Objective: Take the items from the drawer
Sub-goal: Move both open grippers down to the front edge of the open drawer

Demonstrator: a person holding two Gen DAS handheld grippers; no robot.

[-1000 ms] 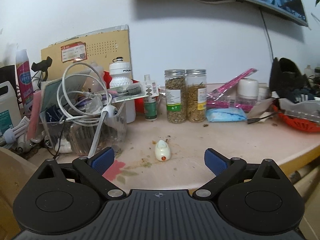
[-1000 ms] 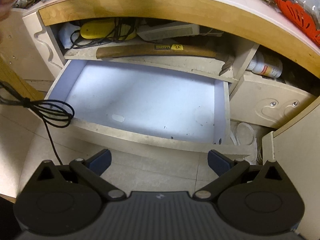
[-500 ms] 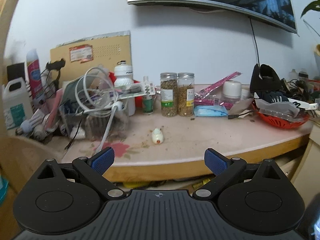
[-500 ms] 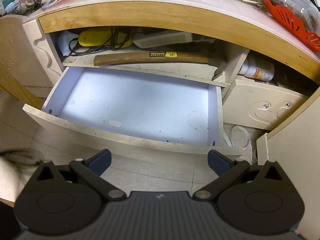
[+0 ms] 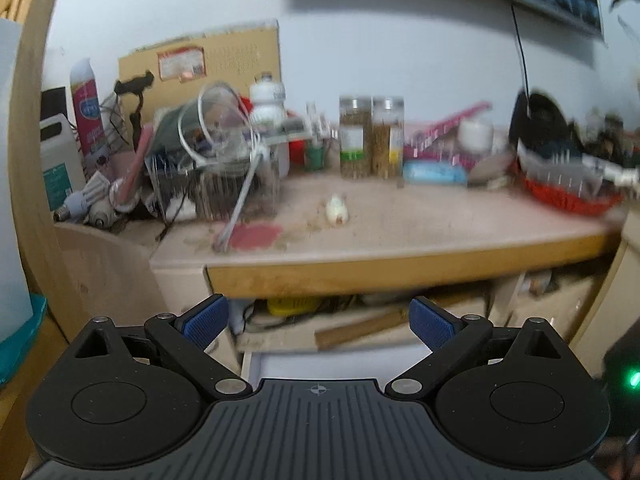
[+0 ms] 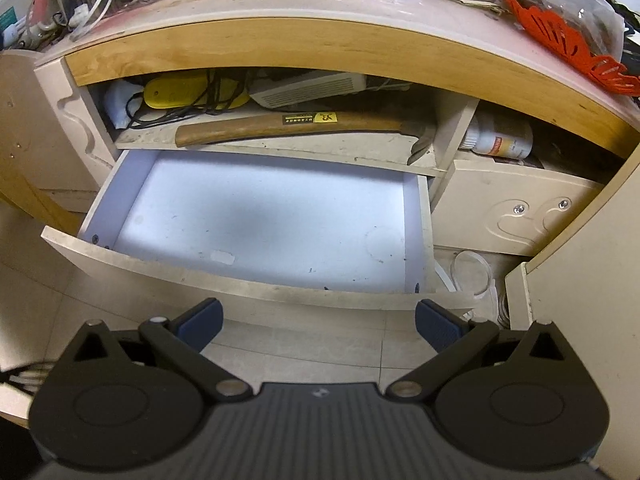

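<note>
- Below the desk (image 6: 320, 46) edge, the drawer (image 6: 256, 216) stands pulled out; its pale floor shows only marks and a small scrap of tape, with nothing else lying in it.
- Right hand-held gripper (image 6: 319, 320): held in front of the drawer's front panel, over the tiled floor, jaws spread wide, nothing between the blue pads (image 6: 200, 322).
- Left hand-held gripper (image 5: 318, 318): jaws likewise wide apart and holding nothing; it faces the desk front at about desk height. This view is blurred.
- Shelf directly above the drawer: a hammer (image 6: 288, 126) with a wooden handle lies lengthwise, head to the right against the partition. Behind it sit a yellow device (image 6: 176, 90) wrapped in black cord and a white vented box (image 6: 308, 90).
- Compartment to the right of the partition: a white bottle (image 6: 500, 142) lies on its side.
- Desk top, left wrist view: two jars (image 5: 370, 138) stand side by side near the wall; a small white object (image 5: 337, 210) lies alone in the open middle; a coil of white cable (image 5: 224, 128) rests on clutter at the left; a red basket (image 5: 568, 196) is at the right end.
- Labels on the desk items cannot be read.
</note>
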